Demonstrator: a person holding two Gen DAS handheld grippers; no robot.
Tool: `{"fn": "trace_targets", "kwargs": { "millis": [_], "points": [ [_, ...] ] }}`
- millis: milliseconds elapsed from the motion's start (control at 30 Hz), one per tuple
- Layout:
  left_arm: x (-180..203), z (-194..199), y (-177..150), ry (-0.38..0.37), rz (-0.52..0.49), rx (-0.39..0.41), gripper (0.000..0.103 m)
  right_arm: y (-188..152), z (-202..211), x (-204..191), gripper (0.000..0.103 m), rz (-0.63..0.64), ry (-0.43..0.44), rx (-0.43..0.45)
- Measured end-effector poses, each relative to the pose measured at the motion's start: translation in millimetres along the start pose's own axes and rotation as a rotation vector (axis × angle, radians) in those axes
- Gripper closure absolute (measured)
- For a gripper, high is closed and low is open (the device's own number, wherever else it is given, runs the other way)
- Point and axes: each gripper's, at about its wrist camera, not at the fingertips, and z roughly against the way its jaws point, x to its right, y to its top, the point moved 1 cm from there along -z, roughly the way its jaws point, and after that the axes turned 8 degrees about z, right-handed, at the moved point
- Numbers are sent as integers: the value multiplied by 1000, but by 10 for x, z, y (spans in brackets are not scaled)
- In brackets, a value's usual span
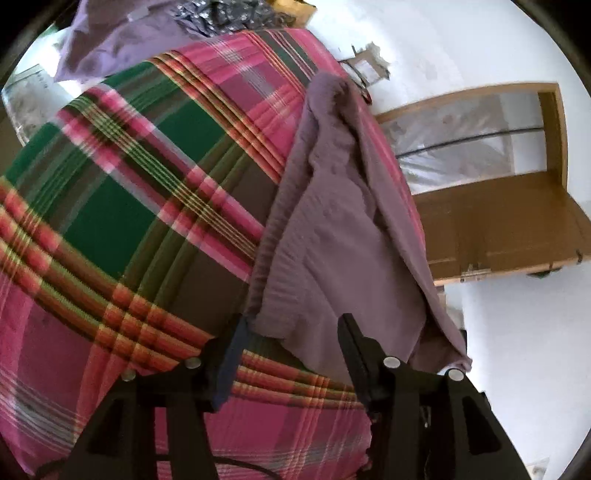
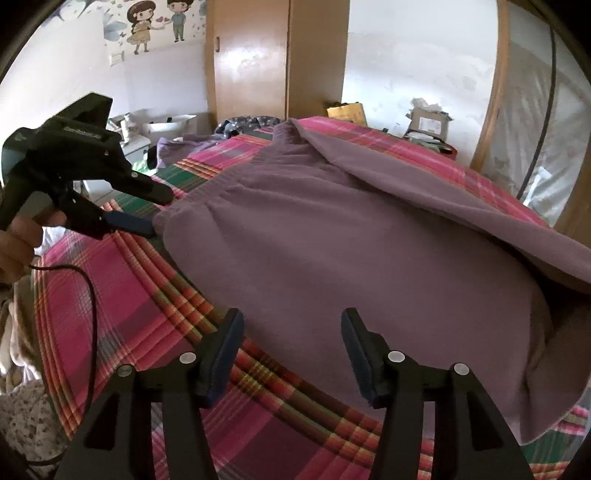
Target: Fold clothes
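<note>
Though laid flat across the bed (image 2: 129,295), showed just one fold in the purple garment (image 2: 332,240): right side turned in over the middle as a long slanted flap. Lay otherwise in a single layer, with the ribbed hem toward the left and the near edge loose. Judged as partway at most, fitting either a side fold just made, with more to come, or a folded piece opened out again; could not settle which.

Held the left hand-held gripper (image 2: 159,214) with jaws apart at the left corner of the hem, lower finger touching the cloth, clamped on nothing. Held the right hand-held gripper (image 2: 291,354) apart as well, at the garment's near edge, gripping nothing.

Noted a lilac cloth (image 1: 122,44) and a dark patterned cloth (image 1: 221,14) at the far end of the bed, perhaps more to fold. Saw cardboard boxes (image 2: 428,118) beyond the far right edge and a wardrobe (image 2: 251,55) at the far wall. Found nothing on top of the garment; marked only a cable (image 2: 88,295) trailing over the near left of the bed below a hand (image 2: 18,240) as a possible snag.
</note>
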Motion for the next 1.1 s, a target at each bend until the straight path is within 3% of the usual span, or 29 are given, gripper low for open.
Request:
{"fn": "trace_targets", "kwargs": {
  "millis": [167,267,667,933,1100],
  "points": [
    [-44,6,6,-25,55,-1,52,-12,23,18,45,-9,-5,5],
    [-17,-64,26,-17,57,6,60,26,11,-36,45,19,-11,12],
    [66,-31,59,-100,76,27,60,452,-340,-656,45,302,20,24],
    [134,-16,58,-146,64,18,60,545,-491,-815,45,342,21,-1],
    [114,-10,63,-154,63,6,60,597,-551,-846,45,356,-24,1]
  ]
}}
